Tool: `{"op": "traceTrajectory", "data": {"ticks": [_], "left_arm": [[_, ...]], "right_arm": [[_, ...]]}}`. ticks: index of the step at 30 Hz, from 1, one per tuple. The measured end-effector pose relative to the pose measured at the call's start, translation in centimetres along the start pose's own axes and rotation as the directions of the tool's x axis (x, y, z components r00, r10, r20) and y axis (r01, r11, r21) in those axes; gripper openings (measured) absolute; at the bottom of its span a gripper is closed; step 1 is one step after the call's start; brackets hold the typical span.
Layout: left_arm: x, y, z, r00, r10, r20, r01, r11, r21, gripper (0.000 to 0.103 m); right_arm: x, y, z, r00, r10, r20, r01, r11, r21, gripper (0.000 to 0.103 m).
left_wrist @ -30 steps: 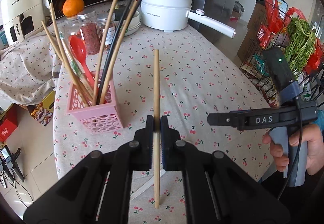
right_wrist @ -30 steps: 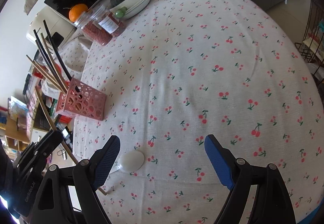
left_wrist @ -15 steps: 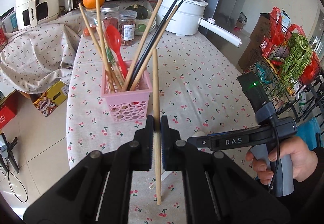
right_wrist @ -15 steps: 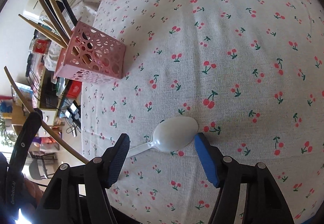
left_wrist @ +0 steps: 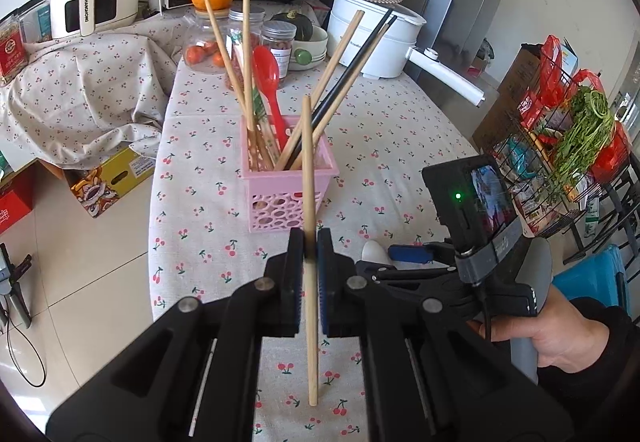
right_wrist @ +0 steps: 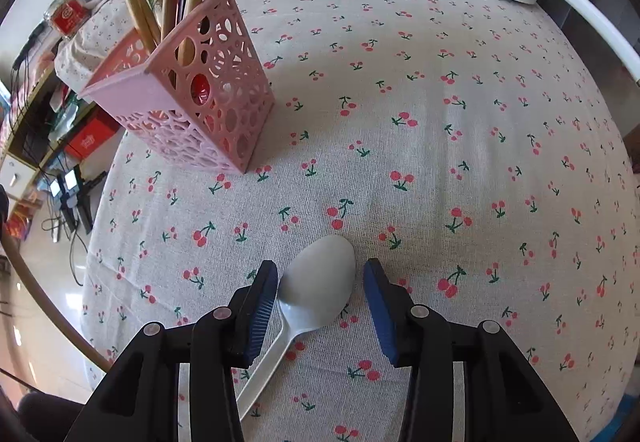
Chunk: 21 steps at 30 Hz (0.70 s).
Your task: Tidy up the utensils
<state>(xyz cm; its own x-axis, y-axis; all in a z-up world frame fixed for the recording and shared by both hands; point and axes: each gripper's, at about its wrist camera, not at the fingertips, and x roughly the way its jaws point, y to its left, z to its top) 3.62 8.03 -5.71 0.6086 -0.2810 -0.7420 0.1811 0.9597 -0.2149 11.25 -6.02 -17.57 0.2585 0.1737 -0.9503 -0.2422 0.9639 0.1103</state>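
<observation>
Right now the pink basket [left_wrist: 289, 191] holds wooden and black chopsticks plus a red spoon [left_wrist: 267, 79]; the left gripper [left_wrist: 309, 251] clamps a wooden chopstick [left_wrist: 307, 178], while the right gripper [right_wrist: 320, 284], jaws just closing, straddles the white spoon [right_wrist: 318, 284] lying on the tablecloth [right_wrist: 440, 146], unpinched

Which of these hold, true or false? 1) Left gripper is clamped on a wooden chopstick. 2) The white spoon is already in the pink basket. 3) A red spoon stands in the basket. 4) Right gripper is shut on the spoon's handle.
1) True: the left gripper is shut on the wooden chopstick.
2) False: the white spoon lies on the tablecloth, outside the pink basket.
3) True: the red spoon stands among the chopsticks.
4) False: the right gripper has been closing but stands open around the bowl, not visibly clamped.
</observation>
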Motion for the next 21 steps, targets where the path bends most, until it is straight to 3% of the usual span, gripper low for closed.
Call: {"op": "traceTrajectory", "data": {"ticks": [3,6,10,13,14,17,20,21], "left_arm": [[-0.3,0.4,0.2,1.0,0.002,0.014,-0.002,1.0,-0.01,0.007],[-1.0,0.7,0.6,0.999,-0.002,0.05,0.004,1.0,-0.026,0.007],[-2.9,0.7,1.6,0.987,-0.029,0.161,0.035,0.999,-0.033,0.007],[-4.5,0.8,2.3,0.965,-0.036,0.261,0.049,0.998,-0.043,0.007],[-5.0,0.8,2.6,0.956,-0.034,0.291,0.049,0.998,-0.047,0.007],[-5.8,1.0,3.4,0.934,-0.024,0.356,0.049,0.997,-0.059,0.007],[-5.6,0.9,3.9,0.934,-0.018,0.356,0.043,0.997,-0.063,0.007],[-5.5,0.8,3.9,0.937,-0.008,0.349,0.033,0.997,-0.066,0.007]], "right_arm": [[-0.1,0.1,-0.5,1.0,-0.015,-0.013,0.014,0.999,-0.028,0.045],[-0.1,1.0,-1.1,0.998,-0.063,0.007,0.063,0.995,-0.074,0.038],[-0.8,0.5,-1.4,1.0,-0.011,0.029,0.013,0.999,-0.047,0.034],[-2.5,-1.2,-0.9,0.995,0.046,0.092,-0.044,0.999,-0.024,0.019],[-3.2,-1.6,-0.8,0.992,0.06,0.11,-0.058,0.998,-0.022,0.007],[-4.2,-2.7,-0.7,0.988,0.081,0.13,-0.08,0.997,-0.012,0.007],[-4.0,-4.0,-0.4,0.986,0.119,0.119,-0.123,0.992,0.023,0.01],[-3.9,-4.3,-0.3,0.986,0.124,0.112,-0.128,0.991,0.031,0.019]]}}
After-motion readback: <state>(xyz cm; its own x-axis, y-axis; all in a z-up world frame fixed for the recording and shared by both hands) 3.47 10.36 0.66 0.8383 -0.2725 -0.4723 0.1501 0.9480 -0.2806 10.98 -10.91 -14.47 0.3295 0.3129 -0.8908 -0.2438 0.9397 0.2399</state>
